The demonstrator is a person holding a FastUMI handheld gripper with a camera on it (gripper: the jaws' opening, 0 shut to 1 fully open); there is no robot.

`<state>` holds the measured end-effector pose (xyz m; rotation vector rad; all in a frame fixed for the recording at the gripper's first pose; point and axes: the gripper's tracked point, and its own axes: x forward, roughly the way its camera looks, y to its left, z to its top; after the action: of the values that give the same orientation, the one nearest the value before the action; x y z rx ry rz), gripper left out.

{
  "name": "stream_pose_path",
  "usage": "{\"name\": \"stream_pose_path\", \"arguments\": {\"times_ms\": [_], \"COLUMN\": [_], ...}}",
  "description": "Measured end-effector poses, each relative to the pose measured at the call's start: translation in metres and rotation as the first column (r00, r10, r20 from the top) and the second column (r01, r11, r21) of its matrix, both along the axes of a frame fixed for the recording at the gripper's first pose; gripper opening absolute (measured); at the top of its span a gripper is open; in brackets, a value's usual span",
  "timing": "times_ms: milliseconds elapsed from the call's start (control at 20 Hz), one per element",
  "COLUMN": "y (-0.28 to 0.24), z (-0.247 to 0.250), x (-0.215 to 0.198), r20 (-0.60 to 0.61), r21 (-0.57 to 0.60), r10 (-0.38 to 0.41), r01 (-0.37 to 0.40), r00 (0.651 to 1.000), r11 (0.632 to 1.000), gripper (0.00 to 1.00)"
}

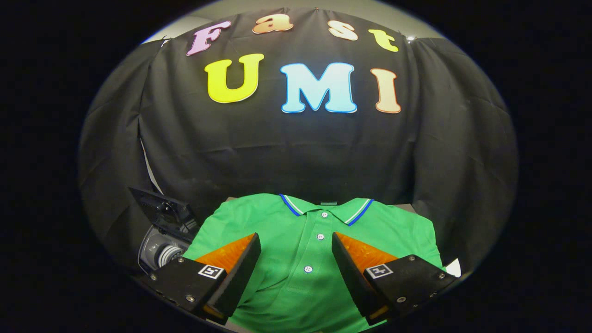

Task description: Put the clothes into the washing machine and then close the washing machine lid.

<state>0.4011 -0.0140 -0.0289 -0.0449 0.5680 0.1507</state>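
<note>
A green polo shirt (307,259) with a blue-and-white striped collar lies flat, buttons up, under and ahead of my fingers. My gripper (296,240) is open, hovering over the shirt's chest with the button placket between the two fingers. Nothing is held. To the left of the shirt stands a small grey washing machine (159,252) with its dark lid (162,210) raised, its drum opening partly hidden behind my left finger.
Black cloth walls the booth behind and on both sides of the shirt. A small white scrap (454,267) lies by the shirt's right edge, just beyond my right finger.
</note>
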Motion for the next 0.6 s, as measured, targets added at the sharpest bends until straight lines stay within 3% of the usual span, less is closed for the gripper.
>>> {"name": "stream_pose_path", "arguments": {"times_ms": [300,600], "y": [0.004,0.004], "z": [-0.026,-0.029], "x": [0.002,-0.003], "r20": [-0.099,-0.129], "r21": [-0.036,0.026], "r10": [0.03,0.037], "r01": [-0.033,-0.034], "r00": [0.995,0.991], "r11": [0.999,0.999], "gripper": [0.96,0.95]}}
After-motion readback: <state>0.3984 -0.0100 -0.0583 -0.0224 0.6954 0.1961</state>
